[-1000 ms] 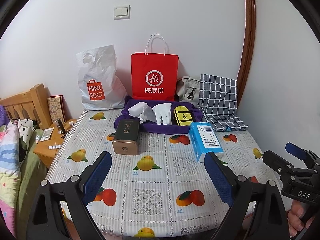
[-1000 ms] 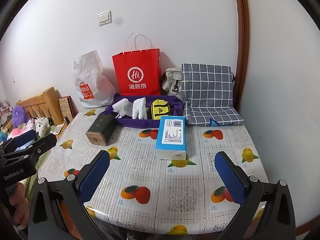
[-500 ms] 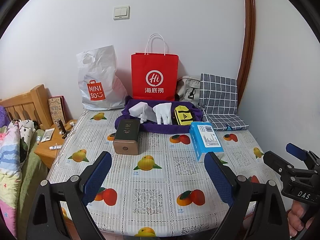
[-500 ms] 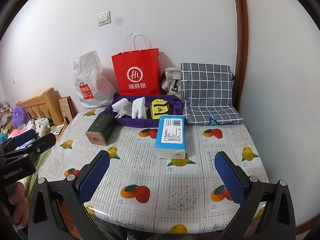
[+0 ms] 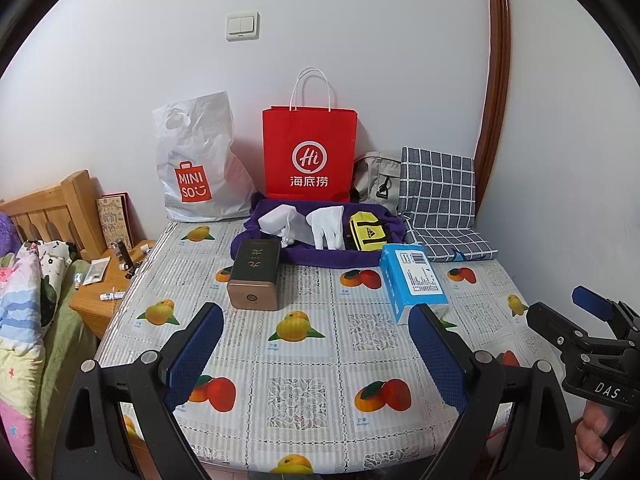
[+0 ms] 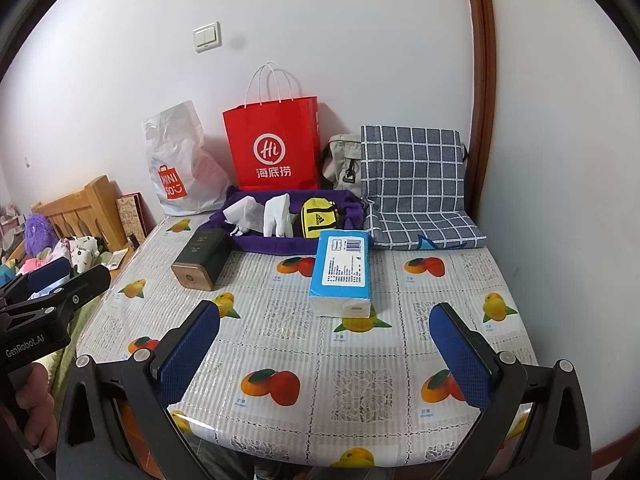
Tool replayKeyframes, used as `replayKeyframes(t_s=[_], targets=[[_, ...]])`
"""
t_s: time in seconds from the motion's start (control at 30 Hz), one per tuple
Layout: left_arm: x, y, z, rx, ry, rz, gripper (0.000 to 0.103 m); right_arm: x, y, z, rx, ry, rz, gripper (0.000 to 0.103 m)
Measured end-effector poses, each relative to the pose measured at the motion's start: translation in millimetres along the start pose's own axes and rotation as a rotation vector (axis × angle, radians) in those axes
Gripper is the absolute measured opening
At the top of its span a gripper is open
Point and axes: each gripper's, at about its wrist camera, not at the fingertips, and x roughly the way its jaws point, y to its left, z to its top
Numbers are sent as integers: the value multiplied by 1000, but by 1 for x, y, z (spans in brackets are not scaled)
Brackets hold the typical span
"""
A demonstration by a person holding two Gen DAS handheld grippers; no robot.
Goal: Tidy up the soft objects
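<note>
Change over the last second: none to speak of; my left tongs (image 5: 316, 344) and right tongs (image 6: 326, 346) stay wide, empty, at frame bottom. White gloves (image 5: 326, 226), white pouch (image 5: 280, 222), yellow pouch (image 5: 366, 234) lie in purple tray (image 5: 320, 258), frame centre; tissue pack (image 6: 340, 270) outside on surface (image 5: 304, 360). Sorting stage undetermined.

White walls (image 5: 360, 60), wooden headboard (image 5: 52, 208)

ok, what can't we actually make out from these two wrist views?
- Contents of the red paper bag and white plastic bag: opaque sides, both views.
- Grey bag: mostly hidden behind the red bag and checked cushion.
- Print on the blue tissue pack: too small to read.
- Bedside table items: small, fisheye-warped, left view.
- Purple tray floor: covered by the white gloves and yellow pouch.
</note>
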Motion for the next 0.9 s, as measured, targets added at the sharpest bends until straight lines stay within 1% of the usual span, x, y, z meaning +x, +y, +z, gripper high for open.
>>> replayKeyframes(t_s=[0.23,0.37,0.9], targets=[[-2,5,2,2,-2,6,94,0,0,0,2,-1,-2,103],[-1,8,3,13,-5,41,94,0,0,0,1,0,-2,103],[5,12,5,16,0,39,94,1,1,-1,-3,2,2,103]])
